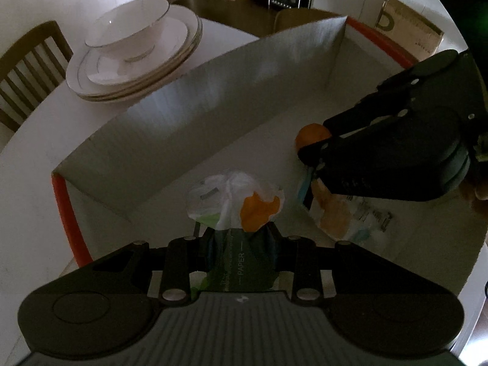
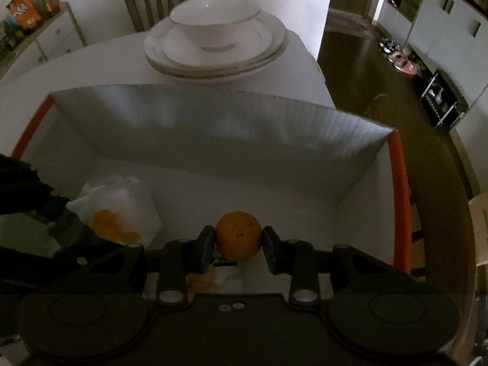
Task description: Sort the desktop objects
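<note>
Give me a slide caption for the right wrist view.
Right hand-held gripper clamps a round orange fruit above the white orange-edged cardboard box, stacked white plates beyond.

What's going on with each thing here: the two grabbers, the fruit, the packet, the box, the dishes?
Left gripper: shut on the tissue packet.
Green paper tissue packet: held over the box.
Right gripper: shut on the orange.
Round orange fruit: clamped between the fingers, above the box.
White cardboard box with orange edges: open.
White bowl: upright, on stacked white plates.

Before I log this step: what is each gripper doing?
Left gripper: shut on the tissue pack.
Right gripper: shut on the orange.
</note>
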### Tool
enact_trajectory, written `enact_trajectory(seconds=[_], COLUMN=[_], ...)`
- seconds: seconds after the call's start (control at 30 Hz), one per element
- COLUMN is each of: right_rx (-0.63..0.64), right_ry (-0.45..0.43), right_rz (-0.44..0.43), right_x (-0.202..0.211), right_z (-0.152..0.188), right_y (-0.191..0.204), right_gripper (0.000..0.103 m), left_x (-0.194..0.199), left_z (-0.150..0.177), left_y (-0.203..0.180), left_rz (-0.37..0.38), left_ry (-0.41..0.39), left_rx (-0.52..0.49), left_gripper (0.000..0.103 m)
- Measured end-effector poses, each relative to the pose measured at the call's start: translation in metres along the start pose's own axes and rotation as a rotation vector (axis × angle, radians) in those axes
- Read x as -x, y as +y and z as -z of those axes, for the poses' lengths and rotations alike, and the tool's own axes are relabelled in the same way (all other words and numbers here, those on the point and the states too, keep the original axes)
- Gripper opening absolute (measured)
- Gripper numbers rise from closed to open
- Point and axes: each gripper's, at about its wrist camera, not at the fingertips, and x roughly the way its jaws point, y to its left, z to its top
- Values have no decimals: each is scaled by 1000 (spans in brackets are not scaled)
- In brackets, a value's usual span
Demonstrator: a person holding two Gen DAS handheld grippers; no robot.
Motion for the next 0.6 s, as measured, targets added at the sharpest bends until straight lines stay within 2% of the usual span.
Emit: enact_trajectory(seconds=[0.4, 0.6], right_rx=[-27, -23], right_ry=[33, 18], right_rz=[-5, -3], right_x=[-8, -3], right_z=[1, 3], right_y=[-7, -8], right_gripper=[36, 46], left_x=[-6, -2], left_z=[-2, 0], left_y=[0, 3], left_rz=[-4, 8], left_ry=[6, -27], left_rx=[7, 36], left_gripper=[31, 36])
